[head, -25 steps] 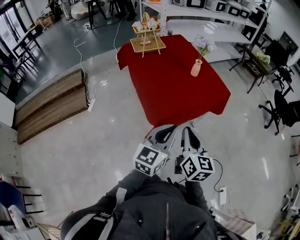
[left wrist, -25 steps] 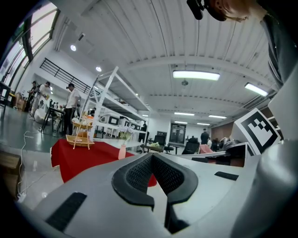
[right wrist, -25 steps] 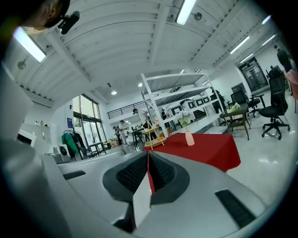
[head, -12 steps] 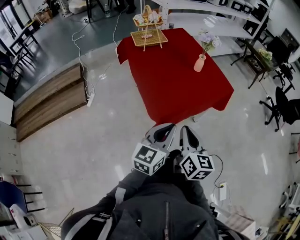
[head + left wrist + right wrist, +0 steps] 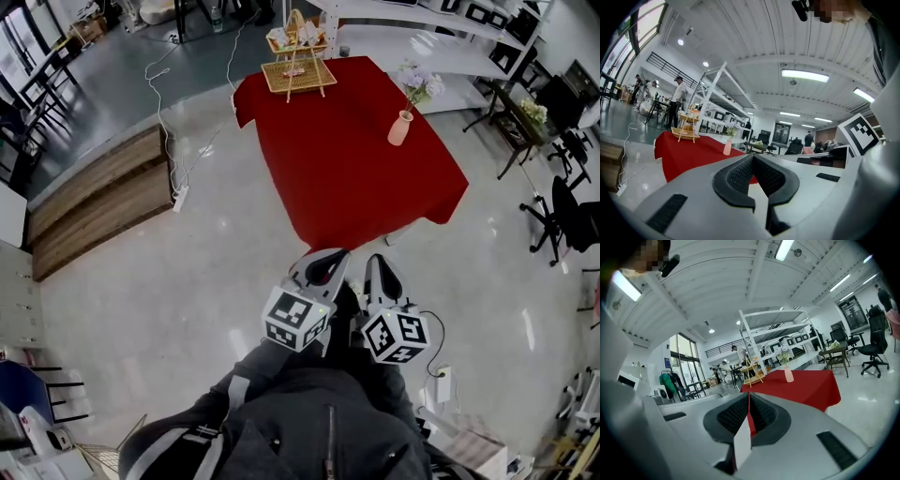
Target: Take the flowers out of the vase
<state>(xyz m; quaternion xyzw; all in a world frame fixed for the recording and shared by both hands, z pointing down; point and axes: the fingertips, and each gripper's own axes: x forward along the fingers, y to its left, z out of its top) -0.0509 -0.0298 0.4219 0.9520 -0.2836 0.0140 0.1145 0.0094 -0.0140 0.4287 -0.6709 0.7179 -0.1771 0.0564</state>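
Head view: both hand-held grippers sit low in front of the person's dark jacket, well apart from the counter w/ the red cloth, so I'd say the task hasn't really started. The left hand-held gripper has its jaws closed right up, tips meeting, nothing between them, and the left gripper view confirms it. The right hand-held gripper looks the same: pads together at the tip and empty, just floor and red cloth showing thru the slit behind them. The task's stuff is at the far right side of the counter: a small slim pink vase standing upright w/ a bunch of pale lilac-white flowers sticking out the top. A two-tier wicker basket stand sits at the far end, not near the vase. What could go wrong, imo: that vase looks narrow and top-heavy, so yanking the stems sideways or w/o steadying the vase w/ the other gripper prob tips it over or drags it on the cloth. Also both jaws need opening before the reach, otherwise they just poke the blooms. Pinching too hard could crush the stems. And there's a white cable snaking over the glossy floor on the left, so a trip risk if the person walks round that side.
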